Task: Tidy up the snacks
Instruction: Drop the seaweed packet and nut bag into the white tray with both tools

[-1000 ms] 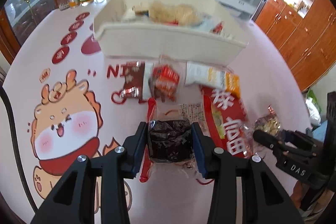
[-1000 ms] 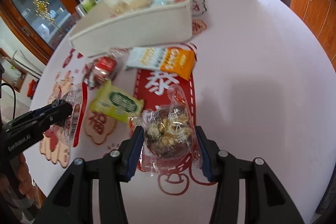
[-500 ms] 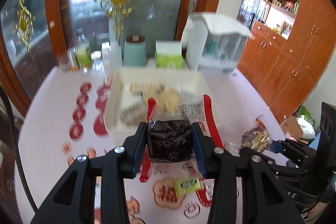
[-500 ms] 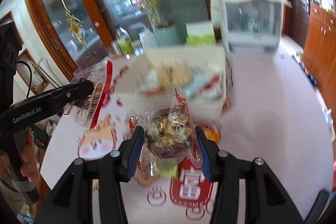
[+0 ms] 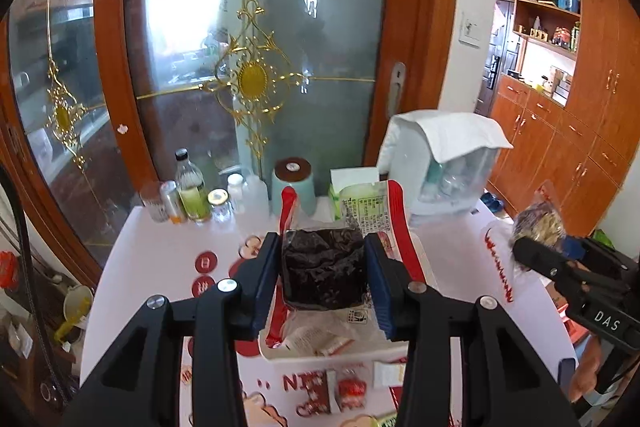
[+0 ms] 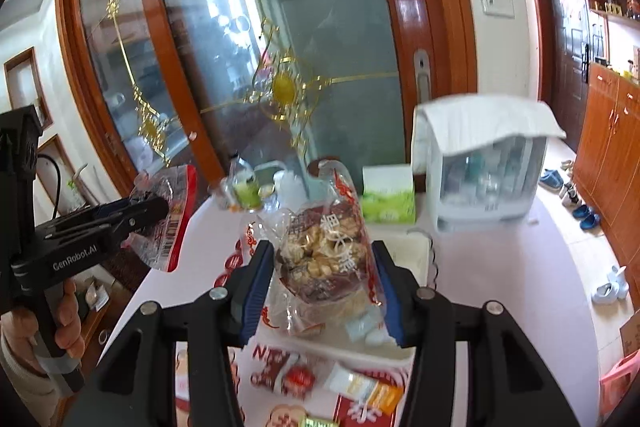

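1. left gripper [image 5: 324,273]: its two blue-padded fingers [image 5: 264,279] press on either side of a dark snack pack [image 5: 322,267] in clear wrap with red edging; the pack is held clear of the tabletop [image 5: 160,259].
2. right gripper [image 6: 326,279]: clamped on a clear bag of nut candy [image 6: 320,255], brown and pale pieces showing through the film; the bag is likewise held in the air, its top standing up above the fingers.
3. each gripper appears in the other's view: the right gripper with its bag at the right edge of the left wrist view, the left gripper with its red-edged pack at the left edge of the right wrist view, a hand [image 6: 64,311] around its handle.
4. white tray [image 5: 332,353]: on the tabletop directly beneath both held packs, with a few wrapped snacks inside; its near rim shows below the fingers.
5. loose snacks on the tabletop in front of the tray's near rim: a red round-printed packet [image 6: 296,379] and an orange-and-white sachet [image 6: 368,391].
6. far edge of the tabletop: bottles and jars [image 5: 192,195] toward the far left corner, a teal canister [image 5: 294,183] and a green tissue box [image 6: 388,201] at mid-edge, and a white covered rack [image 6: 486,171] toward the far right corner.
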